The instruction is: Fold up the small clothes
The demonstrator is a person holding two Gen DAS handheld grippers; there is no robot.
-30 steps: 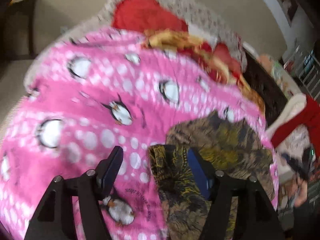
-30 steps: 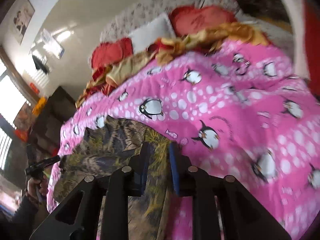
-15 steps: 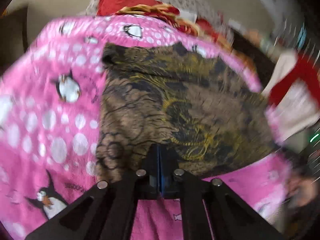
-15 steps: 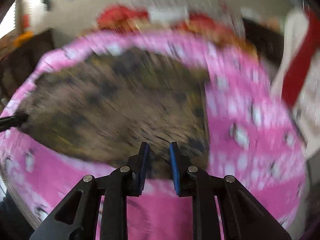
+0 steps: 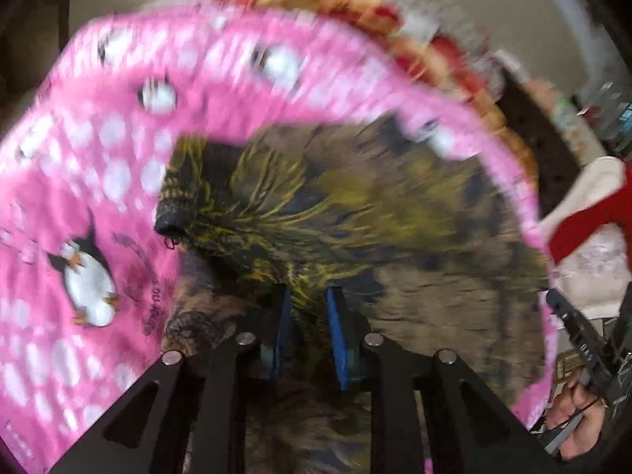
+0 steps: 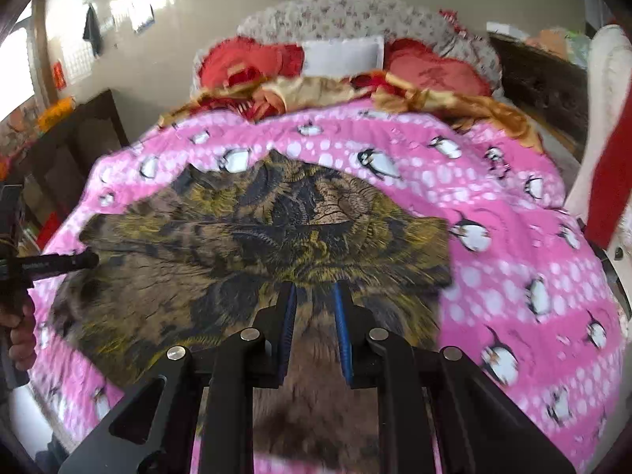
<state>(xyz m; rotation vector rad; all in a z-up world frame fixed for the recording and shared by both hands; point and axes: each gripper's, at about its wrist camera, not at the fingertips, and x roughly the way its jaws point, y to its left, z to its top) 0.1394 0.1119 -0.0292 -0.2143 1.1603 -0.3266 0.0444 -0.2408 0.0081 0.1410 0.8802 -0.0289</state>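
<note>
A small brown, black and yellow patterned garment point(image 6: 252, 245) lies spread on a pink penguin blanket point(image 6: 513, 237) on a bed. It also shows in the left wrist view point(image 5: 355, 217), blurred, with one rolled corner point(image 5: 177, 205) sticking up at the left. My left gripper point(image 5: 310, 304) has its jaws a narrow gap apart, with the garment's near edge between them. My right gripper point(image 6: 314, 300) stands the same way over the garment's near edge. The other gripper's tip point(image 6: 59, 262) touches the garment's left edge in the right wrist view.
Red and gold pillows and bedding point(image 6: 355, 75) pile up at the head of the bed. A dark cabinet point(image 6: 79, 142) stands left of the bed. A white and red chair point(image 6: 608, 118) stands to the right.
The left gripper closed on the garment half a second ago and its jaws have now parted a little. Both grippers have swung over the garment, which now lies spread wider.
</note>
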